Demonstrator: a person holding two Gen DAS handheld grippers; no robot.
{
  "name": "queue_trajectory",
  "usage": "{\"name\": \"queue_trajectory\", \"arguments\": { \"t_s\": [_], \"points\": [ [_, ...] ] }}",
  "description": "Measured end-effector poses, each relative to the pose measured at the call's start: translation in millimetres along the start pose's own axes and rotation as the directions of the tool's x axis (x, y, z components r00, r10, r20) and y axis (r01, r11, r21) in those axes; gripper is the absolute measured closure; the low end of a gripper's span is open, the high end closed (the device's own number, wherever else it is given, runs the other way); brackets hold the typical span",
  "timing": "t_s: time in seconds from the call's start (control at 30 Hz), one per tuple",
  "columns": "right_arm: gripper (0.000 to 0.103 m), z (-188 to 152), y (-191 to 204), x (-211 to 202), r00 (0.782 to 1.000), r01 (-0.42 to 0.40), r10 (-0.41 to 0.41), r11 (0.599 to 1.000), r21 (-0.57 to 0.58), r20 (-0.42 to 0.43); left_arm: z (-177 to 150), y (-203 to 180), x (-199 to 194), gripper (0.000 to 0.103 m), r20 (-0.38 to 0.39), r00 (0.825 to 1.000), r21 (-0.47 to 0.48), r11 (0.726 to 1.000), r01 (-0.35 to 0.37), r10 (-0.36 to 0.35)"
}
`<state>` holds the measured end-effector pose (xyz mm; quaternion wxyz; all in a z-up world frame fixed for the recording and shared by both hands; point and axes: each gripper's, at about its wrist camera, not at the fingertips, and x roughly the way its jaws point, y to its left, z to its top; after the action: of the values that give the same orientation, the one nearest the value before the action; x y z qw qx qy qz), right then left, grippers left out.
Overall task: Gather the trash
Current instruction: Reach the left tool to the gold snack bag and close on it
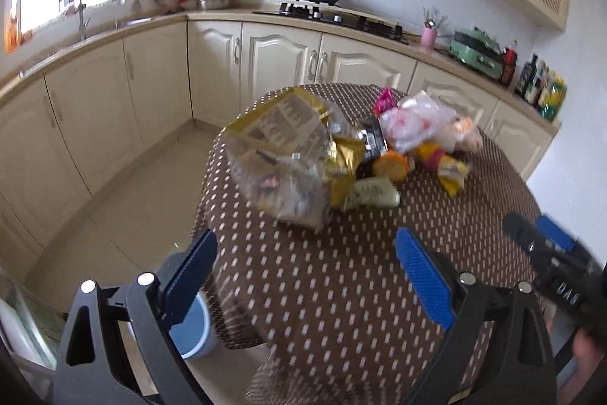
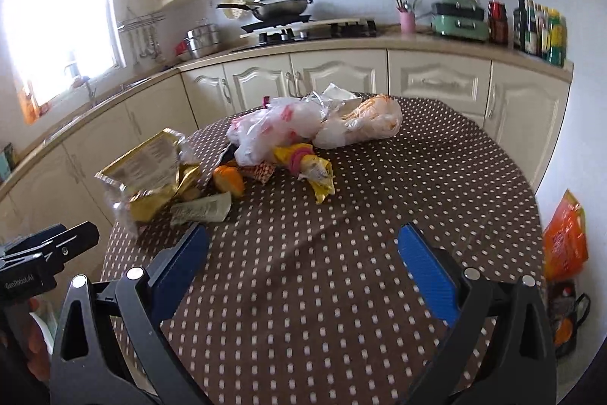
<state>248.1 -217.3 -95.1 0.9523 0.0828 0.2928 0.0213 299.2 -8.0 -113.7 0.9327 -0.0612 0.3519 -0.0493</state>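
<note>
Behind left tool (image 1: 305, 266), bucket (image 1: 193, 329) half hidden

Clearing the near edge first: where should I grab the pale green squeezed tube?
Grip the pale green squeezed tube across its flat middle with the left hand-held gripper, coming from the near table edge; it lies flat, sideways, nearest the gripper, beside the gold foil bag.

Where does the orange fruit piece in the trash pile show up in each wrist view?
Left wrist view: the orange fruit piece lies just right of centre, right of the gold wrapper bag.
Right wrist view: it lies left of centre, right of the same bag.
Shared landmark: the pale green tube lying just in front of it on the dotted tablecloth.
</note>
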Motion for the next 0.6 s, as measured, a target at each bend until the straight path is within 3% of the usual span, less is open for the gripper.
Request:
{"name": "queue_trajectory", "arguments": {
  "t_s": [0.23,0.37,0.5,0.6],
  "points": [
    [0.007,19.6,2.4,28.7,1.0,-0.021,0.021,1.0,0.02,-0.011,29.6,14.7,48.5,0.01,-0.031,0.997,-0.105,0.991,-0.078,0.076],
    [0.007,23.3,7.0,41.6,0.999,-0.029,0.03,0.999,0.014,-0.028,36.2,27.5,70.6,0.012,-0.056,0.995,-0.137,0.986,-0.09,0.083],
    [0.007,24.2,14.4,55.4,0.998,-0.034,0.034,0.999,-0.002,-0.06,39.0,38.3,93.4,0.034,-0.098,0.995,-0.183,0.982,-0.044,0.026],
    [0.007,25.0,16.0,59.9,0.997,-0.036,0.036,0.999,0.001,-0.073,38.4,40.1,91.1,0.042,-0.069,0.997,-0.183,0.982,-0.035,0.022]
  ]
}}
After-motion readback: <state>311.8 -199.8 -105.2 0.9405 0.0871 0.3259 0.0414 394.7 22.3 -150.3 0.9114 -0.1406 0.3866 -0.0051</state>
